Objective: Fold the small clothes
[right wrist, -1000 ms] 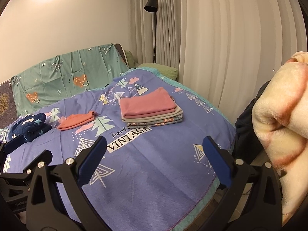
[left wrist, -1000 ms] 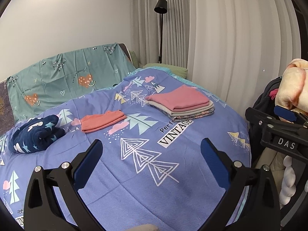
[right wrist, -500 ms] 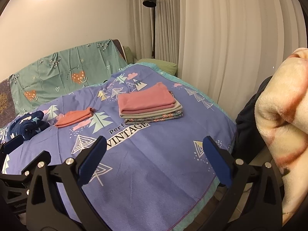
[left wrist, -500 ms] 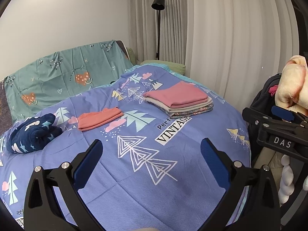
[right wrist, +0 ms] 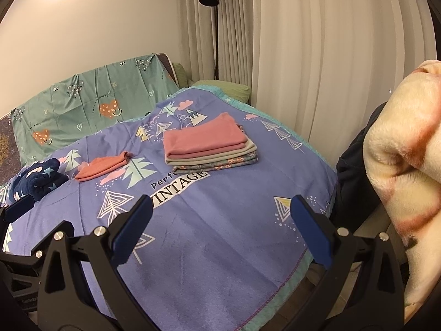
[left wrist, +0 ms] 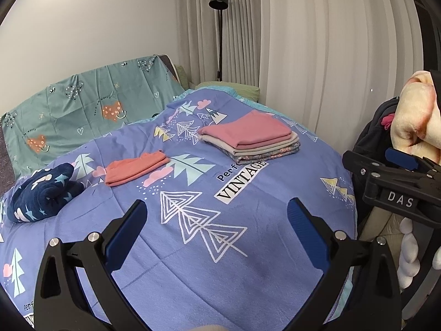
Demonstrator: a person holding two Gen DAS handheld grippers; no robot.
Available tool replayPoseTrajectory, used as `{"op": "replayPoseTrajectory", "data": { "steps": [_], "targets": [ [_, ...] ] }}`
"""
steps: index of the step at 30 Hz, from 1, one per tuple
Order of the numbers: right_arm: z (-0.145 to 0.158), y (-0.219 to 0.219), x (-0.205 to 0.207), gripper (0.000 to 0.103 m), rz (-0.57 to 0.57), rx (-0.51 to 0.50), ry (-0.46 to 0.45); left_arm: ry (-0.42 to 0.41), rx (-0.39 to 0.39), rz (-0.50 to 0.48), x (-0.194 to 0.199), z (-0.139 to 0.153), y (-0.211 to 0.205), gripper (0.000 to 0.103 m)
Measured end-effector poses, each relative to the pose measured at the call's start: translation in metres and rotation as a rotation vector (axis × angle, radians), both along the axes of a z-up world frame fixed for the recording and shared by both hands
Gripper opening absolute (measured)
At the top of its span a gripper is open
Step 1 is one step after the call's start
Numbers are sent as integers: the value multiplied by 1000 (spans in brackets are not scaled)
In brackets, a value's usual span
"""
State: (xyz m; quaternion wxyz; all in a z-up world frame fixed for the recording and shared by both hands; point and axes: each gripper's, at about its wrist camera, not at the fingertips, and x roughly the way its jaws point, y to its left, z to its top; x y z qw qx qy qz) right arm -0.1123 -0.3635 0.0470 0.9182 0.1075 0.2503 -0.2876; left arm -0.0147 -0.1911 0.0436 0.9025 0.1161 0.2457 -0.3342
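Observation:
A stack of folded clothes (left wrist: 250, 140) with a pink piece on top lies at the far right of the purple patterned bedspread (left wrist: 193, 248); it also shows in the right wrist view (right wrist: 209, 146). A small folded coral garment (left wrist: 135, 168) lies to its left, also in the right wrist view (right wrist: 103, 168). A navy star-print garment (left wrist: 41, 195) lies bunched at the far left, also in the right wrist view (right wrist: 35, 183). My left gripper (left wrist: 217, 226) is open and empty above the near bedspread. My right gripper (right wrist: 220, 223) is open and empty too.
A teal patterned sheet (left wrist: 82, 115) covers the headboard end. A black floor lamp (left wrist: 219, 0) stands by the pale curtains (left wrist: 317, 55). A fluffy cream blanket (right wrist: 405, 193) is piled at the right beside the bed edge. The right gripper's body (left wrist: 399, 187) shows at right.
Both grippers have drawn back and risen slightly from the bed, so the clothes sit a little further off. Nothing on the bed has moved.

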Motion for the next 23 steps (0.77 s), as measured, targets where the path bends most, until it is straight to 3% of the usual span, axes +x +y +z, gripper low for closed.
{"op": "replayPoseTrajectory", "data": {
  "steps": [23],
  "targets": [
    [-3,-7,-7,101,-5,11,-4,2,11,-1,-5,-4,-2,102]
  ]
}}
